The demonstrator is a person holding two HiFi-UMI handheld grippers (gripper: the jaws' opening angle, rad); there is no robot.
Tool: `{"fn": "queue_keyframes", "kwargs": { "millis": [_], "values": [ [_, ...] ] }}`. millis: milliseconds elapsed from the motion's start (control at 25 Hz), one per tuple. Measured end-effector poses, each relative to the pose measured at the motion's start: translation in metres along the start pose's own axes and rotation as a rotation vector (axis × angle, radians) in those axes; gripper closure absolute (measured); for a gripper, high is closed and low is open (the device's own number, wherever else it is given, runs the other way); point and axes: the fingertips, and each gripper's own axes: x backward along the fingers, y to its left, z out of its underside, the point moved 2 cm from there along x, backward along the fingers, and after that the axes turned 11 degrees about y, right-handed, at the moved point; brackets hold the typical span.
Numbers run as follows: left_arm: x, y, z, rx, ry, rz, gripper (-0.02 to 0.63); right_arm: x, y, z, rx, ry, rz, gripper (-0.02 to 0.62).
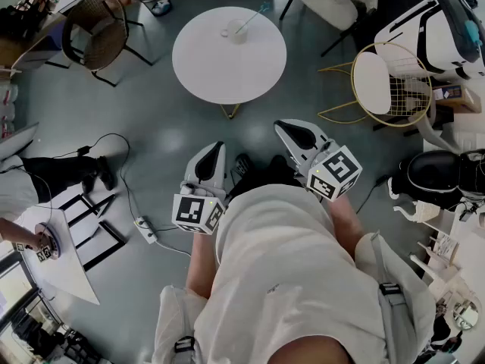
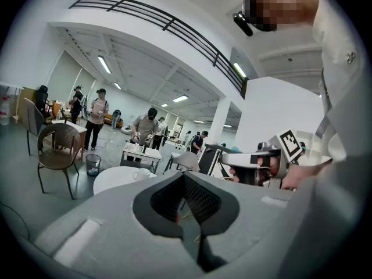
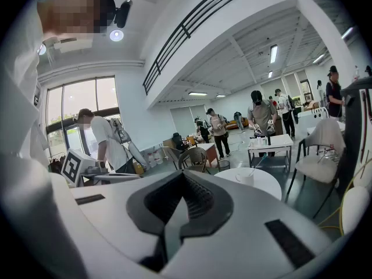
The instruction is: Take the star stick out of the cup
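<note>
My left gripper (image 1: 214, 152) was a white shell with a black teardrop recess near its tip. At its back sat a cube (image 1: 197, 212) of black-and-white square markers. My right gripper (image 1: 286, 127) matched it, marker cube (image 1: 335, 174) included. I wore a loose white top (image 1: 288, 279) and pale shoulder straps with a black buckle (image 1: 389, 288).

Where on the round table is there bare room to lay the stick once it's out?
The cup with the star stick stands near the round table's far edge. From the cup to the near rim the top is bare. Crowding is off the table: wicker chair left, gold wire chair right.
</note>
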Motion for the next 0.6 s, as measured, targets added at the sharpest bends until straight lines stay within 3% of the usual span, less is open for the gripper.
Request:
{"fn": "queue_keyframes", "kwargs": {
  "millis": [400, 600],
  "values": [
    [0.011, 0.007, -0.003, 0.000, -0.007, -0.029, 0.595, -0.005, 0.006, -0.003, 0.004, 0.010, 0.007, 0.589],
    [0.011, 0.012, -0.003, -0.002, 0.002, -0.032, 0.595, -0.005, -0.004, -0.003, -0.084, -0.024, 0.026, 0.589]
  ]
}}
